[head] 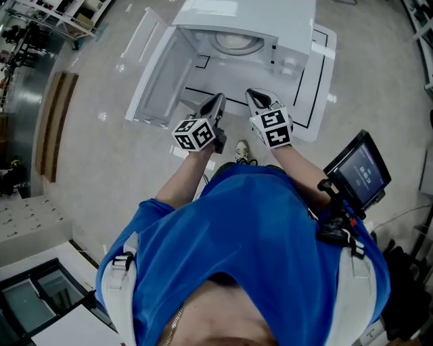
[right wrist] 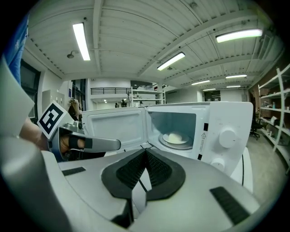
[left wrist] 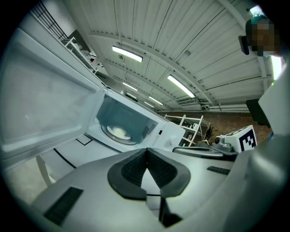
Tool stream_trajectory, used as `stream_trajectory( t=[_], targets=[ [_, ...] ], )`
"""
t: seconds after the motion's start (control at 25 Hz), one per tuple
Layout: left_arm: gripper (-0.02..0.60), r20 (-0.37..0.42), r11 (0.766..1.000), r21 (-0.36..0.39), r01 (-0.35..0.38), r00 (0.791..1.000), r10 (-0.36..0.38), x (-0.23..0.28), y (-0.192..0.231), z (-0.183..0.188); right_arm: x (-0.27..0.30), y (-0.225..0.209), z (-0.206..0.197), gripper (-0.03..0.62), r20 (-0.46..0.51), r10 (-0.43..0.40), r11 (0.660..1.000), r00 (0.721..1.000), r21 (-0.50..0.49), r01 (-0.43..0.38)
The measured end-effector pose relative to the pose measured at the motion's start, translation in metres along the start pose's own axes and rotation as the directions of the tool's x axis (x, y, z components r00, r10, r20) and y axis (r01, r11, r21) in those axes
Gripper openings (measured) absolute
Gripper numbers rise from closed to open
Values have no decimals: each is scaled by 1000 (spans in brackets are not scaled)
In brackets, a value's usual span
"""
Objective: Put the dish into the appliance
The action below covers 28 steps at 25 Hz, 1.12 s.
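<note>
microwave (head: 250,17) shows in all views, shoe (head: 241,151) only overhead.

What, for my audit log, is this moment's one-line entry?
dish: inside microwave; door: open; left gripper: shut, empty; right gripper: shut, empty

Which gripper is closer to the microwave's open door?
Left. In the head view the left gripper is just right of the open door; the right gripper lies beyond it, nearer the knobs.
</note>
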<state>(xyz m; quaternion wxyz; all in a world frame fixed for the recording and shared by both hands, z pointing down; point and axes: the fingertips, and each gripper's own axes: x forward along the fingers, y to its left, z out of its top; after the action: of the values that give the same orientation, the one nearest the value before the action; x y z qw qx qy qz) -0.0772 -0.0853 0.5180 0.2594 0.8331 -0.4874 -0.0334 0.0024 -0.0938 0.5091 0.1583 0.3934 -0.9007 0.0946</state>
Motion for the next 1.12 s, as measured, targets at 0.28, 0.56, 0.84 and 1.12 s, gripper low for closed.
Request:
stream_trajectory(
  t=[0.28, 0.56, 0.84, 1.12],
  targets=[
    [6, 26, 1000, -2, -29, 999, 29, -33, -30, -17, -49, 12, -14, 3, 10, 23, 1000, 1000, 20, -23],
    [6, 29, 999, -10, -40, 999, 40, -50, -49, -28, -74, 23, -18, 3, 15, 40, 999, 999, 18, -40],
    [6, 37, 999, -9, -47, 998, 48, -51, -56, -32, -82, 25, -21, 3, 19, 55, 998, 998, 11, -56],
    [6, 39, 999, -9, -48, 998, 48, -48, -59, -33, -83, 23, -21, 3, 26, 59, 998, 998, 10, -60]
  ],
)
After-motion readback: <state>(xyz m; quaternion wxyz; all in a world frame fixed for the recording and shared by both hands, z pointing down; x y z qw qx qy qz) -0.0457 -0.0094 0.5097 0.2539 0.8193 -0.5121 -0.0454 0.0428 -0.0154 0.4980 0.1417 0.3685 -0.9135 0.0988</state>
